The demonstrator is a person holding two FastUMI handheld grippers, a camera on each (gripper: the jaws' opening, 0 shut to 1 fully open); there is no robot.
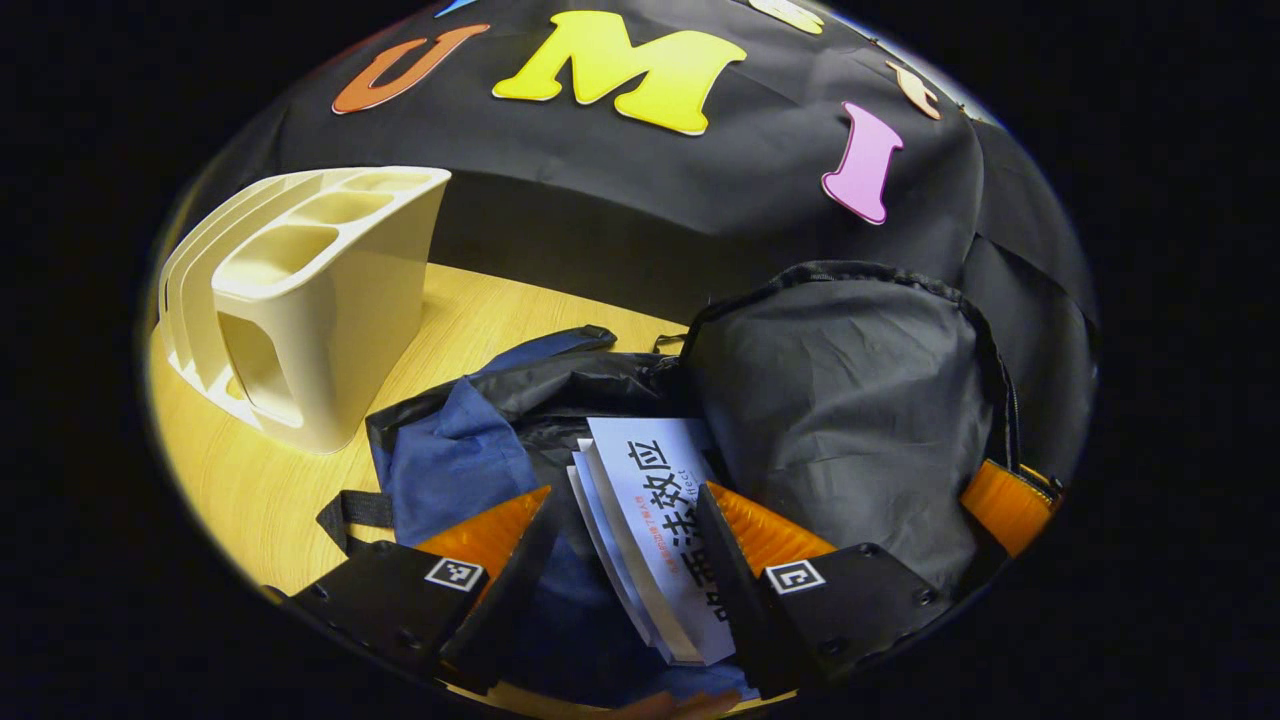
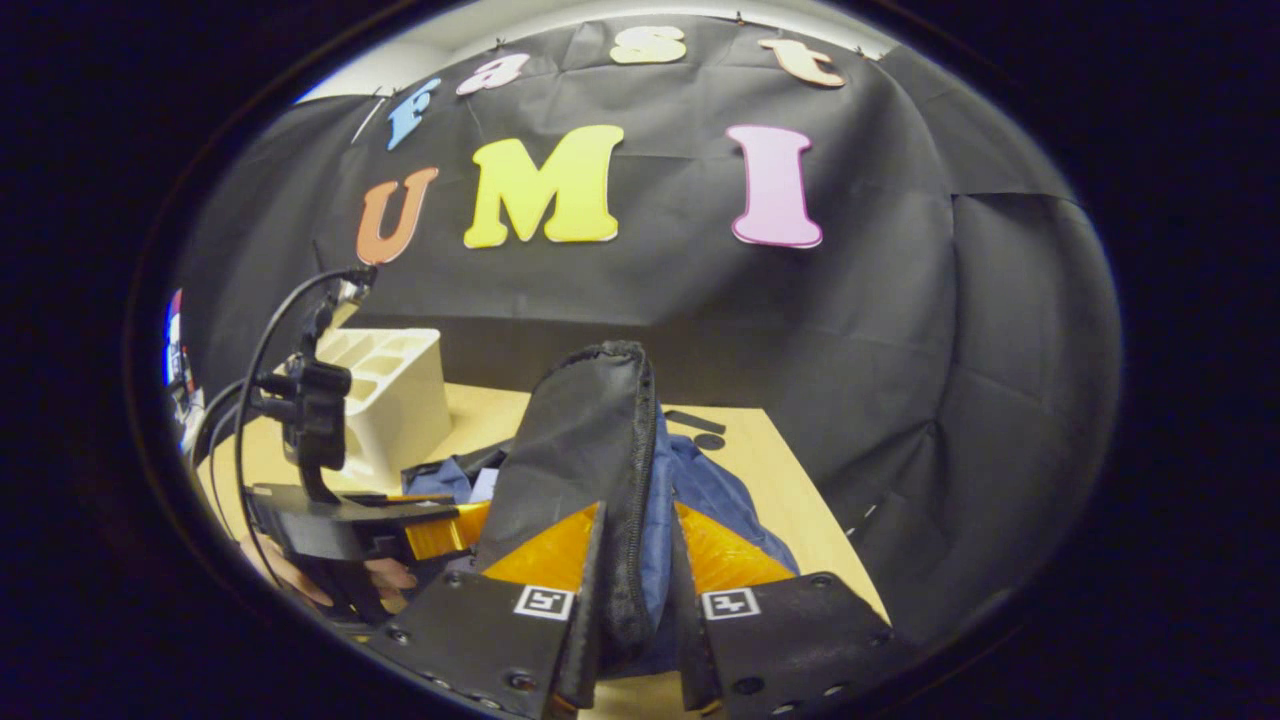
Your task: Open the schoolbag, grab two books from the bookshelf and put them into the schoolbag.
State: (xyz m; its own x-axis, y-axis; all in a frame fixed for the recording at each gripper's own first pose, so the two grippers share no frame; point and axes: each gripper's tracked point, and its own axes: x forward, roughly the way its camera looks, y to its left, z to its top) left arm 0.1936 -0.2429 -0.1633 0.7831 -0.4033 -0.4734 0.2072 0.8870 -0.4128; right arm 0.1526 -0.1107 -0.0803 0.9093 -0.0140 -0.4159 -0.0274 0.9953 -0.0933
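Note:
The blue schoolbag [image 1: 450, 460] lies open on the wooden table [image 1: 250, 480], its black-lined flap [image 1: 840, 400] lifted upright. Inside the mouth rest white-covered books [image 1: 650, 530]. My left gripper [image 1: 625, 490] stands open over the mouth, one finger on each side of the books, the right finger close against them. My right gripper [image 2: 638, 510] is shut on the flap's zipped rim [image 2: 625, 450] and holds it up; it also appears behind the flap [image 1: 1010, 500]. The cream bookshelf [image 1: 310, 300] stands to the left with bare slots.
In the right gripper view the left gripper [image 2: 330, 520] with its cable and a hand [image 2: 380, 575] sits left of the bag. Two small dark items [image 2: 700, 425] lie on the table [image 2: 790, 470] behind the bag. The table's edge runs close on the right.

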